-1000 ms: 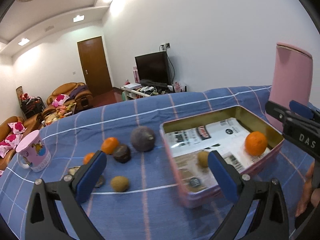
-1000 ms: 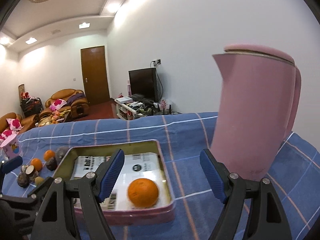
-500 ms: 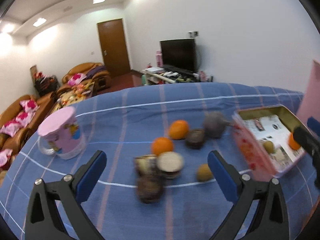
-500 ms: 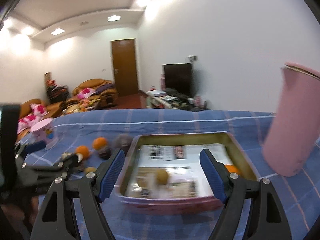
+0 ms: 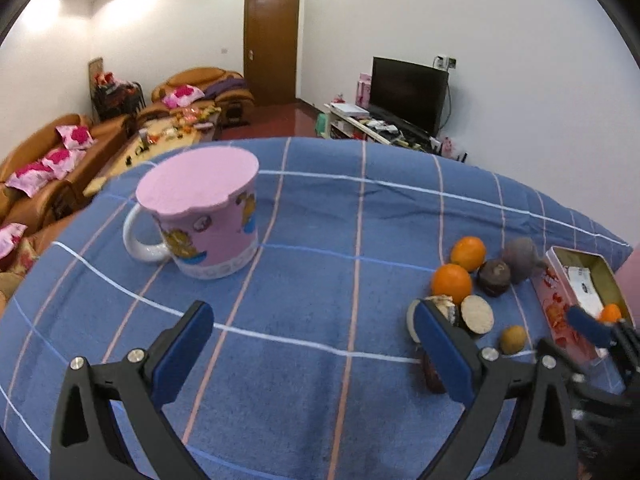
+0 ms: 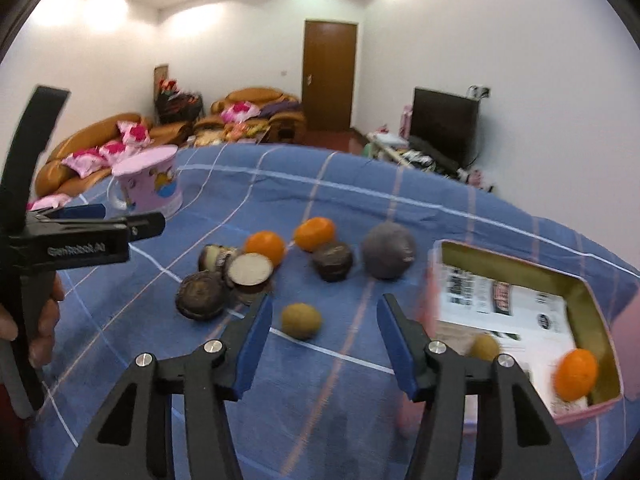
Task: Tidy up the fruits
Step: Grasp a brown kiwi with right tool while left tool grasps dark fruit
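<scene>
A pink tin box [image 6: 600,404] holds an orange [image 6: 577,374] and a small brown fruit [image 6: 485,347]; it also shows at the right in the left wrist view [image 5: 560,308]. On the blue cloth lie two oranges [image 6: 265,246] [image 6: 315,233], a grey-purple fruit [image 6: 387,256], several dark cut fruits [image 6: 250,270] and a small brown fruit [image 6: 301,321]. My right gripper [image 6: 325,336] is open and empty just before that brown fruit. My left gripper [image 5: 312,354] is open and empty, left of the fruits [image 5: 452,283].
A pink lidded mug [image 5: 200,216] stands on the cloth at the far left, also in the right wrist view [image 6: 150,184]. The left gripper's body [image 6: 80,240] shows at the left of the right wrist view. Sofas, a door and a TV lie beyond the table.
Both grippers have swung left, away from the tin box and pink jug, toward the loose fruits and mug. Both stay open and empty.
</scene>
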### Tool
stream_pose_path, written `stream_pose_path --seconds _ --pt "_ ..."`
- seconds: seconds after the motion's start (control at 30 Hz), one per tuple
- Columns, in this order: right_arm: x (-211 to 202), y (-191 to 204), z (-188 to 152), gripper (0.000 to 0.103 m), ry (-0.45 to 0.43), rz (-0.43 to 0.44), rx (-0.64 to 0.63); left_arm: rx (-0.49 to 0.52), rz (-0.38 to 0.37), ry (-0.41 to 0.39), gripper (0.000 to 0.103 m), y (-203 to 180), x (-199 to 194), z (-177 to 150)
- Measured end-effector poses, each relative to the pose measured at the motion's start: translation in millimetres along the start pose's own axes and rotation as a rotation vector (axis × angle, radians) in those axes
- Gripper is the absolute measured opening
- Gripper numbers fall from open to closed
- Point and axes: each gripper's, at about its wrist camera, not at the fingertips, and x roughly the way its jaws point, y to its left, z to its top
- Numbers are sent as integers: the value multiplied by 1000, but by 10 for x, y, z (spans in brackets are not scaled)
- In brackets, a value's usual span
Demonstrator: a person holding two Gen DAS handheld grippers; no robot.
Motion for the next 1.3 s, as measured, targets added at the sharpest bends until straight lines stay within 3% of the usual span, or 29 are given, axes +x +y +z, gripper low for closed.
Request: stream_pose_path --seconds 0.2,0.37,0.47,0.53,0.77,0.87,1.1,1.3 --pt "364 78 66 54 131 1 13 49 -51 47 93 -115 48 -32" --pt "562 78 47 49 228 37 20 107 -139 77 92 -287 0 -79" --pt "571 41 24 38 242 77 43 147 -170 78 92 -379 -29 -95" --pt "532 57 9 31 237 78 29 161 -198 93 92 -435 -20 -115" --pt "245 -73 -20 31 150 122 86 194 -247 149 84 -593 99 -191" --pt "106 -137 6 31 100 134 113 216 -234 155 79 -680 140 -238" --pt "-158 -168 -26 32 7 88 88 267 -190 168 37 -799 252 -314" --pt "-266 -229 -24 32 -32 81 89 245 -196 119 36 -715 149 -279"
